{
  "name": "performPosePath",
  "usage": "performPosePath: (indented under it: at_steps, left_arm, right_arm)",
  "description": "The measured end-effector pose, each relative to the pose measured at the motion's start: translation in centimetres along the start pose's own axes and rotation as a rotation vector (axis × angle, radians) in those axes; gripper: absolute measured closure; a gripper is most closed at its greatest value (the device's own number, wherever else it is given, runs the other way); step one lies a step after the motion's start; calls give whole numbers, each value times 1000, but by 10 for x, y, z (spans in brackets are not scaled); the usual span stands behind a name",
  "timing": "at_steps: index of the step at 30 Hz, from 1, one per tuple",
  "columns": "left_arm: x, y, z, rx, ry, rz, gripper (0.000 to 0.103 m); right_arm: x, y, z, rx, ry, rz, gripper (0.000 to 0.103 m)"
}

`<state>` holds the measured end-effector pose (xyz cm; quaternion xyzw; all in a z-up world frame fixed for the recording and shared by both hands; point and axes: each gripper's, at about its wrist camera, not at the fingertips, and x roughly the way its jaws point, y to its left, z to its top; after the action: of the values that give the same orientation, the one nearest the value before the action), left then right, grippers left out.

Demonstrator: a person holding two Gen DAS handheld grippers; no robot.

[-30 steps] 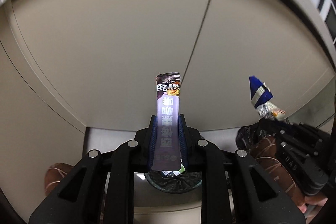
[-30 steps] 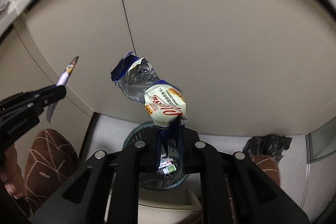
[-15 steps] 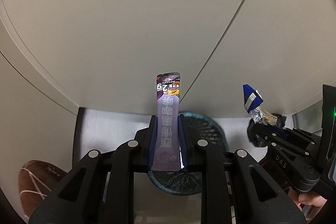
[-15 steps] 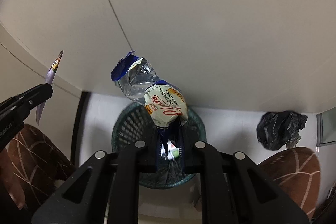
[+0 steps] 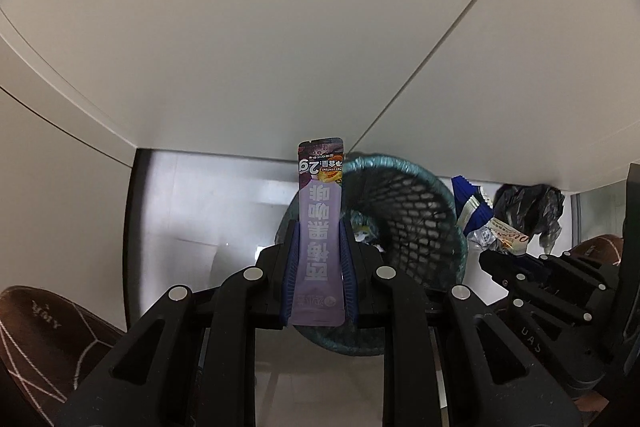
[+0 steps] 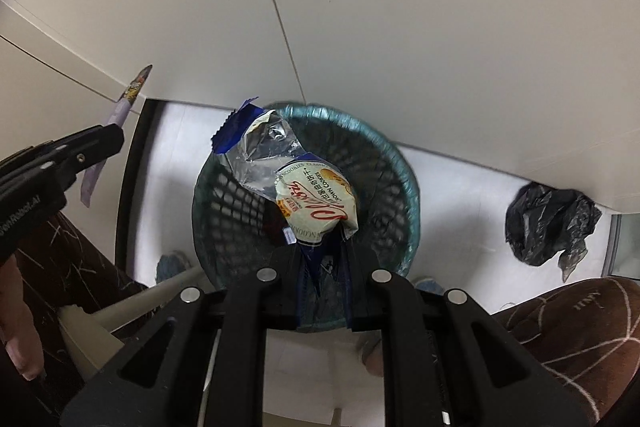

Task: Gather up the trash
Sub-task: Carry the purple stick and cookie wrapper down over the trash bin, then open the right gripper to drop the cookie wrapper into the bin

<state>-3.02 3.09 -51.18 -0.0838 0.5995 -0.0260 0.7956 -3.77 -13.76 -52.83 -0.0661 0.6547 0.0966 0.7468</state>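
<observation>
Currently, item one: purple sachet (image 5: 320,247), a light, flat, limp film strip, pinched low across its width by the left gripper (image 5: 319,259), long axis running away from the jaws, printed end outward, near the rim of the mesh bin (image 6: 404,171). Item two: crumpled cookie wrapper (image 6: 304,187), weightless, crinkly and slippery foil, clamped at its blue tail by the right gripper (image 6: 324,267) directly above that bin, torn end pointing outward.

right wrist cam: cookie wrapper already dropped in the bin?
No, the cookie wrapper is clamped in the right gripper above the mesh bin.
</observation>
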Motion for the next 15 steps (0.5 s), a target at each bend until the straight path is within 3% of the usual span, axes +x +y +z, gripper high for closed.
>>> performPosePath:
  at_steps: [15]
  left_arm:
    - [13,-7,-3,8,14,12,84]
  right_arm:
    - [12,0,-6,-19,45,29,76]
